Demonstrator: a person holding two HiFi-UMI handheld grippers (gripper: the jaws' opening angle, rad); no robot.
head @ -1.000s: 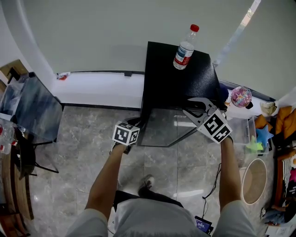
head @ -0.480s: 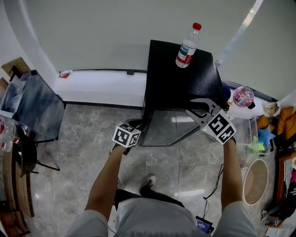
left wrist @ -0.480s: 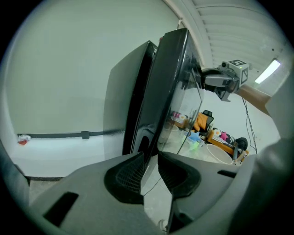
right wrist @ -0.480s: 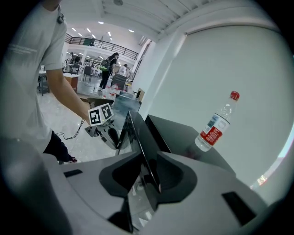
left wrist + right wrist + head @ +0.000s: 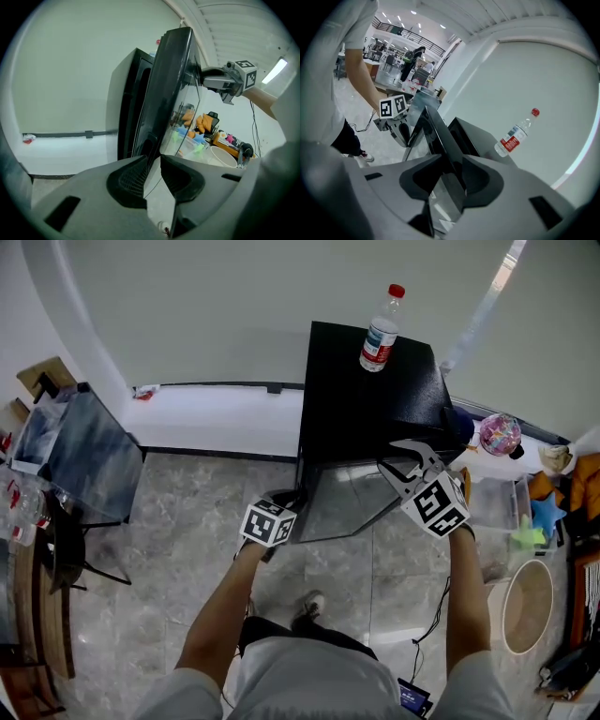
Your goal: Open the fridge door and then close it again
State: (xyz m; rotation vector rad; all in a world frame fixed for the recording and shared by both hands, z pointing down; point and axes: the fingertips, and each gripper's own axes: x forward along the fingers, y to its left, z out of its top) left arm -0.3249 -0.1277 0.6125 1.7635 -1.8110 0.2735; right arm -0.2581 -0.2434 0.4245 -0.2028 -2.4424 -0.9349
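Black fridge (image 5: 370, 381) stands on the grey stone floor (image 5: 187, 521) against a pale wall; its glass fridge door (image 5: 347, 507) hangs partly open, swung out toward the person, with a dark gap showing between it and the cabinet. Both of the 2 tools are on this door. The left tool (image 5: 152, 159) sits low on the door's side edge; its jaws have just been closing and now pinch the thin edge between them. The right tool (image 5: 451, 161) is higher, at the door's top edge; its jaws have just been opening, yet the dark frame fills the gap between the pads, so it grips the door too. A clear water bottle (image 5: 380, 329) with a red cap and red label stands upright on the fridge's top, toward the back. To the fridge's right lie a pink ball (image 5: 500, 434) and a round pale bin (image 5: 525, 606); a dark chair (image 5: 84, 456) stands well apart on the left.
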